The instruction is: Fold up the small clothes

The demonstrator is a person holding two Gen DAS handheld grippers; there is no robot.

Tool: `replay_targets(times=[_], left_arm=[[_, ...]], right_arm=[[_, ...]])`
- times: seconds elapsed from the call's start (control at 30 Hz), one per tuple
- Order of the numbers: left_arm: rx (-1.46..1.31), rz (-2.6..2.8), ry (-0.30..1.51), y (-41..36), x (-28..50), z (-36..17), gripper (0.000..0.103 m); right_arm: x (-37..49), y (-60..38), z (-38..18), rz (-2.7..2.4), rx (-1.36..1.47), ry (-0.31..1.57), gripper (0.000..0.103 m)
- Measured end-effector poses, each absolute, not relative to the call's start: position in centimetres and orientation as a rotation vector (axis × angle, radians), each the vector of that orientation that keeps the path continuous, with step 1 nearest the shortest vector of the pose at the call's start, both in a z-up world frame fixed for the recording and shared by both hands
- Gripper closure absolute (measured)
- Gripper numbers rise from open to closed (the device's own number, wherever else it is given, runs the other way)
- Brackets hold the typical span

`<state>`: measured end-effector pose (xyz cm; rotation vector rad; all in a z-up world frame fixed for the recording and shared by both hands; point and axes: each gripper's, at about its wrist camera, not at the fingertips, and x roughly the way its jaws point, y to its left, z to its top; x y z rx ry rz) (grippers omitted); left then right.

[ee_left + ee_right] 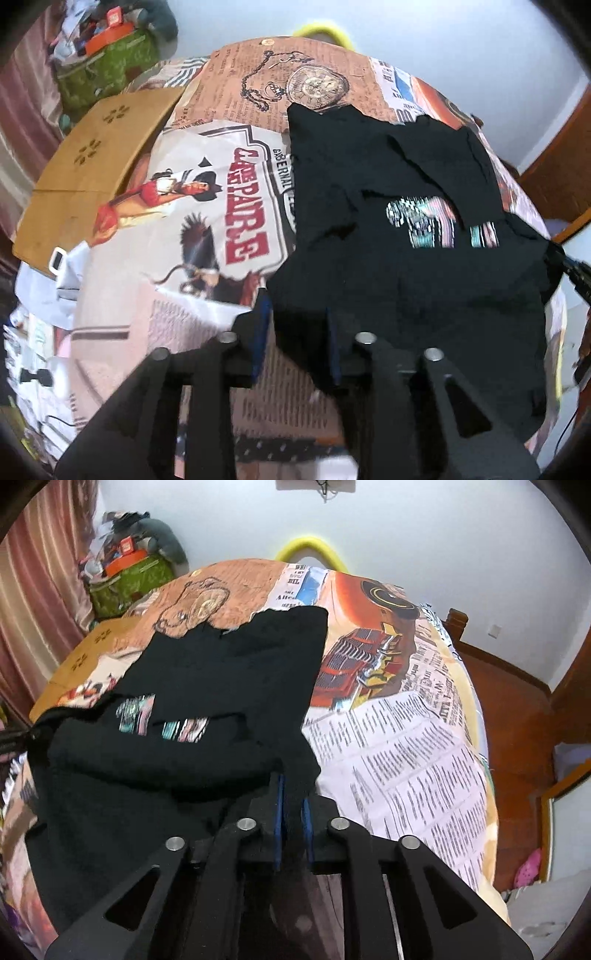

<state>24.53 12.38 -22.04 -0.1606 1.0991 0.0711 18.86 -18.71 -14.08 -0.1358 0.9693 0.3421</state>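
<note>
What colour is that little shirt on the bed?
Black shirt, with a small multicoloured print; the right wrist view shows it best.

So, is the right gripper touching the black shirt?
Touching. The right wrist view shows the right gripper with black shirt fabric between its blue pads.

You worked over a black shirt (406, 229) whose chest print showed in teal, pink and white blocks, and it lay on a bedcover (192, 229) patterned like a collage: tan newsprint with a drawn pocket watch, red block lettering on white beside a figure in red, a red-and-orange vintage car, and columns of black type on white. Your left tool (295, 332) and right tool (293, 812) were both matte black with silver pins and blue pads. Behind them stood a honey-brown wooden board (92, 166) with small flower-shaped cut-outs, a green patterned bag (125, 579) topped by an orange box, a yellow curved bar (310, 550) and pink-striped curtains (33, 602) against a pale bluish wall.
</note>
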Motion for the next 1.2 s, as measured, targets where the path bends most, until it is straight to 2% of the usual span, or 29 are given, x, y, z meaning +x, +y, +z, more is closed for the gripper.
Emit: replay_targets(times=[0.03,0.13,0.47,0.5,0.73,0.77,0.87,0.93,0.97,1.0,1.2], left_arm=[[-0.131,0.070,1.087,12.1,23.7,-21.6,0.059],[-0.076,0.067,1.053,11.7,21.1,-20.5,0.051],[-0.068,-0.099,1.102,7.3,16.1,-21.7,0.049],[-0.066,-0.120,1.108,6.6,16.1,-22.1,0.046],[0.019,-0.107,1.168,2.6,18.8,-25.3,0.046],[0.020,-0.098,1.172,2.3,19.2,-25.3,0.047],[0.020,-0.104,1.181,1.6,20.5,-25.6,0.068],[0.049,-0.097,1.179,1.0,20.9,-25.7,0.092],[0.076,-0.076,1.173,0.7,21.0,-25.6,0.095],[0.088,-0.063,1.167,0.7,21.0,-25.5,0.098],[0.016,-0.009,1.094,4.0,18.7,-22.4,0.100]], right_arm=[[18.7,-18.9,-14.0,0.348,-0.140,0.972,0.081],[17.2,-19.6,-13.8,0.349,-0.141,0.967,0.070],[13.6,-21.5,-15.7,0.363,-0.059,1.039,0.068],[13.4,-21.7,-16.1,0.368,-0.042,1.053,0.068],[12.6,-22.6,-18.7,0.389,0.067,1.136,0.068],[12.7,-22.5,-19.2,0.390,0.069,1.147,0.068],[12.9,-22.0,-19.9,0.399,0.064,1.159,0.067],[12.6,-21.6,-20.0,0.403,0.054,1.151,0.072],[12.5,-21.3,-20.0,0.417,0.044,1.150,0.078],[12.5,-21.0,-19.9,0.429,0.040,1.154,0.092],[12.1,-20.9,-18.8,0.463,0.022,1.138,0.097]])
